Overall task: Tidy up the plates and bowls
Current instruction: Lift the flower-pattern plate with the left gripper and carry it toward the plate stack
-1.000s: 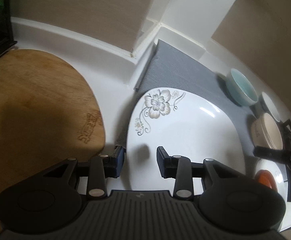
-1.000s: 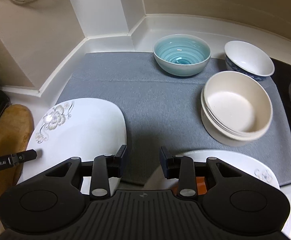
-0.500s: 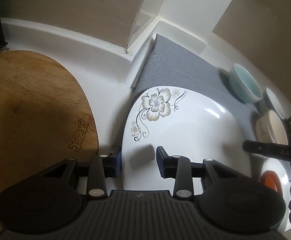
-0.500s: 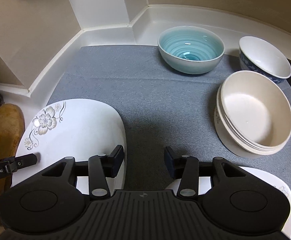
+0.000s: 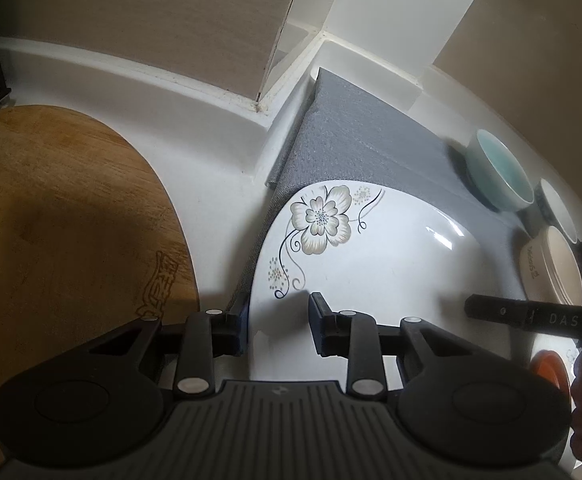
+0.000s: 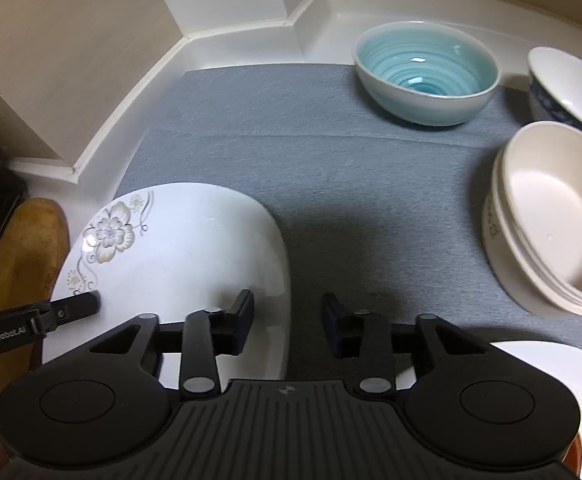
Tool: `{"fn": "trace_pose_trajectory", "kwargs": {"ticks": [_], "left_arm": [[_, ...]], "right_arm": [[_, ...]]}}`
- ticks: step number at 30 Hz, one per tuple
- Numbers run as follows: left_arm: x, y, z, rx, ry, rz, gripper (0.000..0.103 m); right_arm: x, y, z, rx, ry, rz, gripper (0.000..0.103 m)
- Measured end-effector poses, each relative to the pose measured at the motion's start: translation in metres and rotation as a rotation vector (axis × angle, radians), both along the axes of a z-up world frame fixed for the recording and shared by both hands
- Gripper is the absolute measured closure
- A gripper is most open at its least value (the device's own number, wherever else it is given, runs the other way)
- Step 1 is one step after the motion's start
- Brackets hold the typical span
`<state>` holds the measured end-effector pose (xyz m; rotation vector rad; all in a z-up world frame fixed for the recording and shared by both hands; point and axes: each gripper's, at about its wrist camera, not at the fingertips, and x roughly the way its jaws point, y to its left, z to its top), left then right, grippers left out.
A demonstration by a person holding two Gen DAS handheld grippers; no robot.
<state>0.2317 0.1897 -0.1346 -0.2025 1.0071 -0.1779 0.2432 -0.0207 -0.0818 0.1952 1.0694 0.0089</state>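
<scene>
A: Lower right of the right wrist view, the second white floral plate (image 6: 539,364) runs off the edge.

B: Likewise the blue-patterned white bowl (image 6: 571,80) upper right. In the left wrist view, the orange object (image 5: 547,372) at right stays unidentifiable.

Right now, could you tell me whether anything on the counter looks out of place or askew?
Yes: the white square flower-patterned plate overhangs the grey mat's left edge onto the white counter, straddled by both grippers. Nothing looks spilled or broken.
</scene>
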Motion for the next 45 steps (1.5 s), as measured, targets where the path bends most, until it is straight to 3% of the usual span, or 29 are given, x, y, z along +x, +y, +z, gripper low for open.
{"fn": "trace_pose_trajectory", "kwargs": {"ticks": [3, 31, 45], "left_arm": [[0.002, -0.001, 0.000, 0.005, -0.005, -0.004, 0.069], [0.000, -0.004, -0.001, 0.035, -0.022, -0.040, 0.068], [-0.005, 0.001, 0.002, 0.028, -0.034, -0.040, 0.069]], "right_arm": [[0.000, 0.006, -0.004, 0.010, 0.004, 0.020, 0.073], [-0.005, 0.017, -0.010, -0.015, -0.019, 0.054, 0.069], [-0.010, 0.009, -0.007, 0.018, -0.041, 0.019, 0.073]]}}
